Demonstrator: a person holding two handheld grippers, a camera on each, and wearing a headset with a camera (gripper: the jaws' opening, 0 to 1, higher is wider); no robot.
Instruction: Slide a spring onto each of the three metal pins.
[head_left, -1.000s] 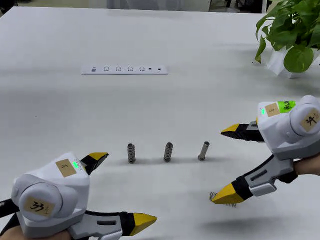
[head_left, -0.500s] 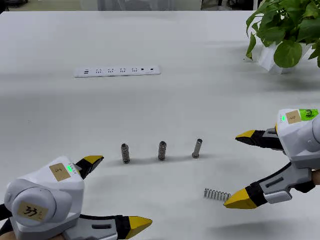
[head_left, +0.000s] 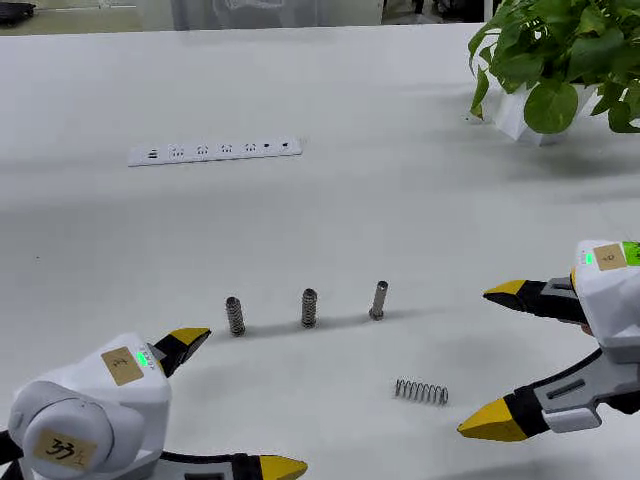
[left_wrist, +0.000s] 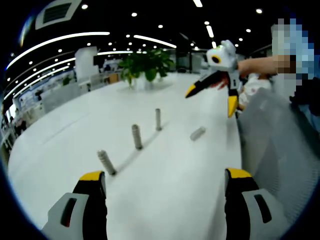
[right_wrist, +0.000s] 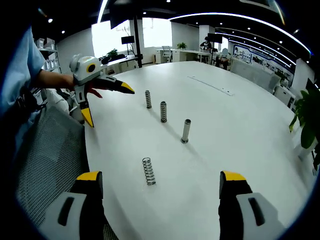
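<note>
White desk (head_left: 420, 190). The left claw (head_left: 243, 400) sits near-left above the surface, jaws wide apart with nothing between them. Far left lies a power strip (head_left: 214, 151). Three metal pins stand upright in a row mid-desk: the left pin (head_left: 235, 316) carries a spring, the middle pin (head_left: 309, 308) carries a spring, and the right pin (head_left: 378, 300) is bare. One loose spring (head_left: 421, 391) lies on its side on the desk, nearer than the bare pin and slightly right of it, not touching it. The right claw (head_left: 482, 362) is just right of the loose spring, jaws spread wide, empty and clear of it. Far right stands a potted plant (head_left: 560, 55).
</note>
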